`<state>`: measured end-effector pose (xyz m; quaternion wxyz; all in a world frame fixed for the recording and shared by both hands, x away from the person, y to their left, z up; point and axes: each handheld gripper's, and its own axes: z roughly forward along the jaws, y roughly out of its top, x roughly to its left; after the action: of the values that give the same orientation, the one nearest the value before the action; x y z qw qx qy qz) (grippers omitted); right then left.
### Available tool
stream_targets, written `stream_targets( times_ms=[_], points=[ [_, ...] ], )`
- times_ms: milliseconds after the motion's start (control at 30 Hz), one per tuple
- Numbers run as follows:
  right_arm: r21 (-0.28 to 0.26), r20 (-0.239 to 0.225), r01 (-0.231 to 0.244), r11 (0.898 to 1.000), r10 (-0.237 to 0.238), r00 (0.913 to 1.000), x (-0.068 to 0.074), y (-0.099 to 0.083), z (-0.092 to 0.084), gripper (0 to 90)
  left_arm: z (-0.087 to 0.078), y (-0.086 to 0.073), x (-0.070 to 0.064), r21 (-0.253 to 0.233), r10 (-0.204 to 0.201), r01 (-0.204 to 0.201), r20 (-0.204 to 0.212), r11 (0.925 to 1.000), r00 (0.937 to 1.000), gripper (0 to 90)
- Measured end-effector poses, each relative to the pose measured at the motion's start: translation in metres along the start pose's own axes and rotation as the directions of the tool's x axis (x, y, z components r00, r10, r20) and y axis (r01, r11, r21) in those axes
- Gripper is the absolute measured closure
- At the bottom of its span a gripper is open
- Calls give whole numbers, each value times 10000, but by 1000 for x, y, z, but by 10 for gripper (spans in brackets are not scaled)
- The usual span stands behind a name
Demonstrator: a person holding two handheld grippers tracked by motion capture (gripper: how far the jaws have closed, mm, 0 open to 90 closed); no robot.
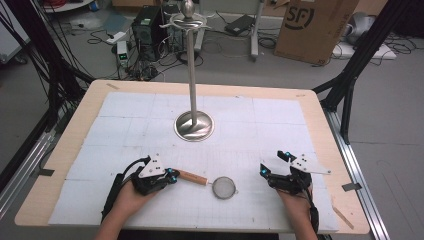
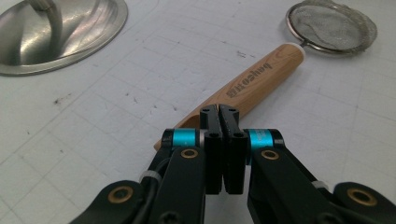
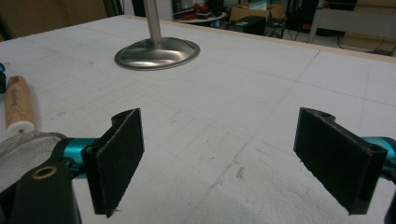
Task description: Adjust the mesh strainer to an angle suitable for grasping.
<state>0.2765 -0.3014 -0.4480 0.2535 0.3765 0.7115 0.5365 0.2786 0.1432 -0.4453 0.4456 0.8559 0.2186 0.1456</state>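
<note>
Flat on the mat, strainer (image 1: 214, 183) points its handle at the closed-jawed left gripper (image 1: 172, 175).

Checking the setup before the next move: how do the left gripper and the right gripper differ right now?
The left gripper has its jaws shut together, empty, at the wooden handle of the strainer; the right gripper has its jaws wide apart over bare mat. The left is close to the strainer's handle; the right lies apart, beyond its mesh. Both are hand-held low over the table.

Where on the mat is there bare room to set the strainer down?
Bare mat lies between the stand base and the right tongs, also left of the base. It is crowded near the left tongs, where the strainer lies.
</note>
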Motion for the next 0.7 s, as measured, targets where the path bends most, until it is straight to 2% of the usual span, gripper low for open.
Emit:
stream_targets(
  times_ms=[233,400,433,500,567,600,667,700],
  points=[
    [-3,-12,-3,10000,3,10000,0,0,0,151,-3,1,1,-215,-66,68,67,9997,10000,864],
    [-5,-13,-15,10000,15,10000,0,0,0,151,-14,1,3,-661,-401,405,66,9970,9992,766],
    [0,-22,-69,10000,69,10000,0,0,-1,151,-16,1,4,-779,-465,468,45,9959,9989,714],
    [-4,-38,-82,10000,82,10000,0,0,-1,151,-25,-1,6,-1156,-669,650,-130,9912,9977,678],
    [-1,-42,-87,10000,87,10000,0,0,-1,151,-28,-1,8,-1259,-679,643,-244,9900,9974,651],
    [-1,-44,-88,10000,88,10000,0,0,-1,151,-30,-2,9,-1348,-713,663,-324,9887,9969,606],
    [-4,-43,-71,10000,71,10000,0,0,-1,151,-38,-5,13,-1694,-951,854,-499,9818,9942,501],
    [-4,-42,-51,10000,51,10000,0,0,-1,151,-42,-6,15,-1861,-999,885,-530,9785,9936,488]
  ],
)
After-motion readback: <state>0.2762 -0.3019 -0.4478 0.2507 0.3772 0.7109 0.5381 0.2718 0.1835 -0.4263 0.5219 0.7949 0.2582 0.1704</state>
